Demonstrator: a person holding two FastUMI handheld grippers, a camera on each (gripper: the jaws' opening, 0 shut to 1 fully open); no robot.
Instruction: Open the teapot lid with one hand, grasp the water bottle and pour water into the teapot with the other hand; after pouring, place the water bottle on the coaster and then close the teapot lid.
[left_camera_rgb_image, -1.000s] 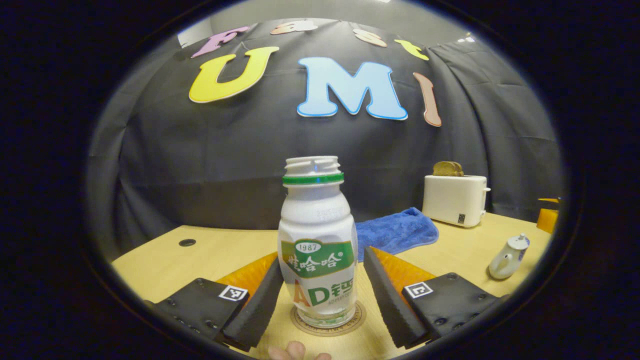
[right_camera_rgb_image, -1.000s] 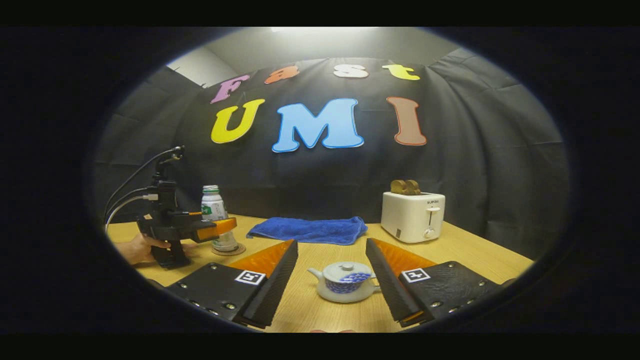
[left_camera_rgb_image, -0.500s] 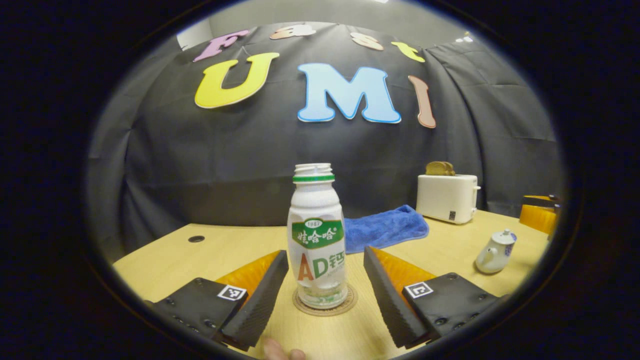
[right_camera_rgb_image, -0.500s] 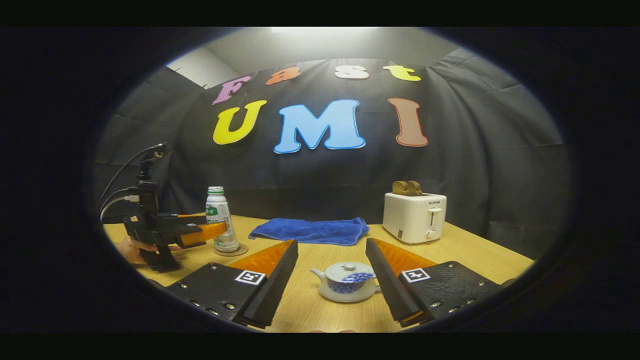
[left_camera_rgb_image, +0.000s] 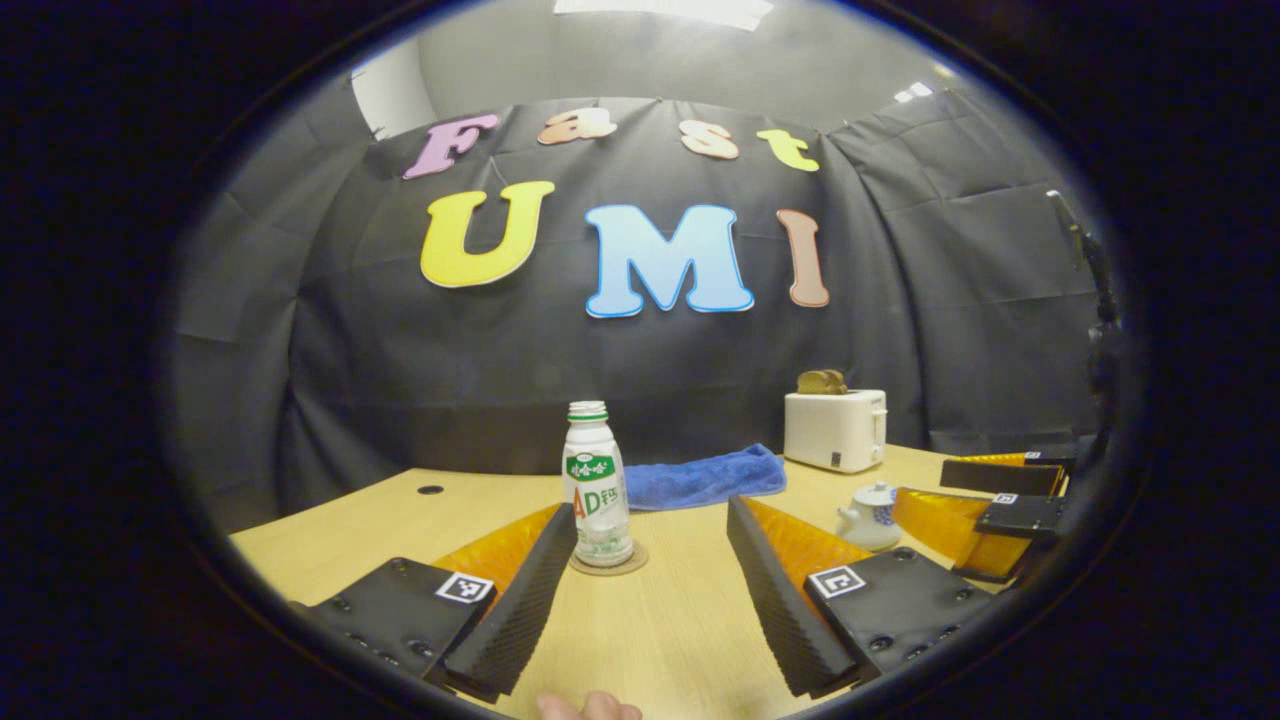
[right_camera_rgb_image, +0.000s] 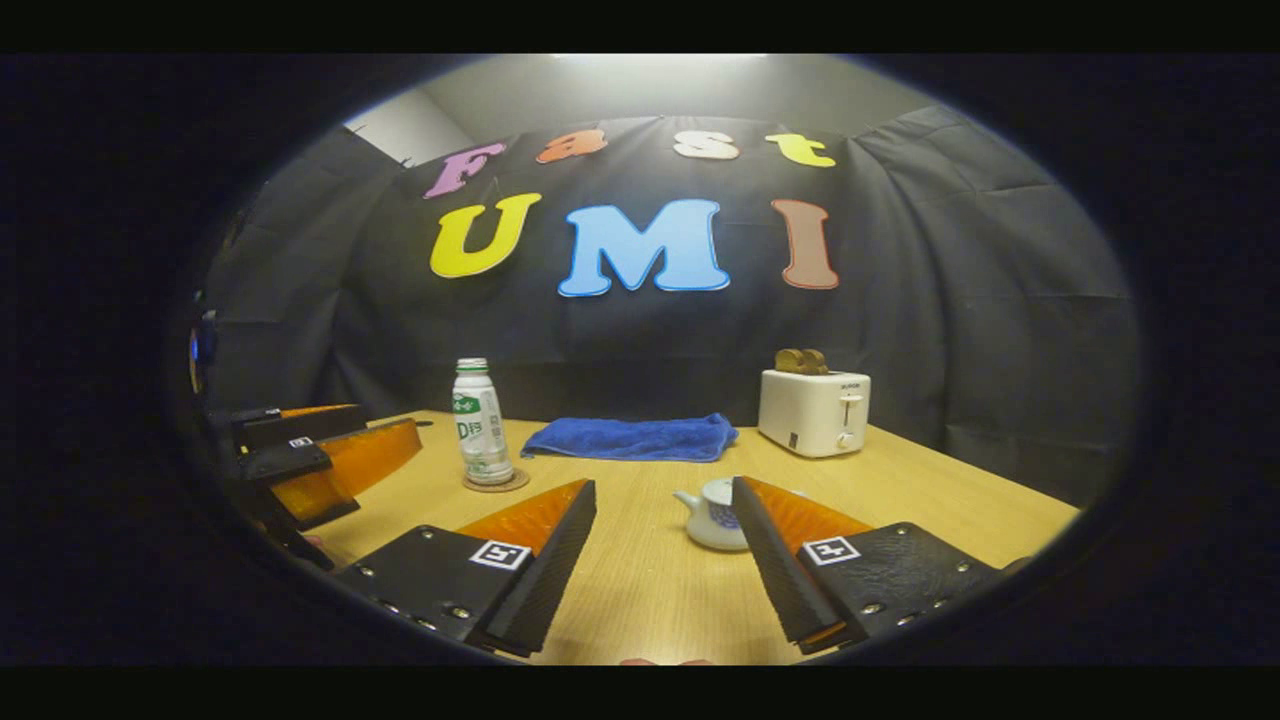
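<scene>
The white water bottle (left_camera_rgb_image: 598, 480) with a green label stands upright and uncapped on a round coaster (left_camera_rgb_image: 608, 563). My left gripper (left_camera_rgb_image: 650, 507) is open, drawn back from the bottle and holding nothing. The small white and blue teapot (left_camera_rgb_image: 868, 515) sits to the right with its lid on. In the right gripper view the teapot (right_camera_rgb_image: 712, 512) is just ahead, partly hidden by one finger of my open, empty right gripper (right_camera_rgb_image: 662, 484). The bottle (right_camera_rgb_image: 481, 420) and coaster (right_camera_rgb_image: 495, 482) stand at the left there, with the left gripper (right_camera_rgb_image: 390, 420) nearer to me.
A white toaster (right_camera_rgb_image: 813, 410) with toast in it stands at the back right of the wooden table (right_camera_rgb_image: 640, 590). A blue towel (right_camera_rgb_image: 630, 438) lies along the back edge. The right gripper (left_camera_rgb_image: 985, 495) appears at the far right of the left gripper view.
My left gripper has pulled well back from the bottle, which stays on the coaster. My right gripper has backed off a little and turned left, so the teapot now sits behind its right finger.
</scene>
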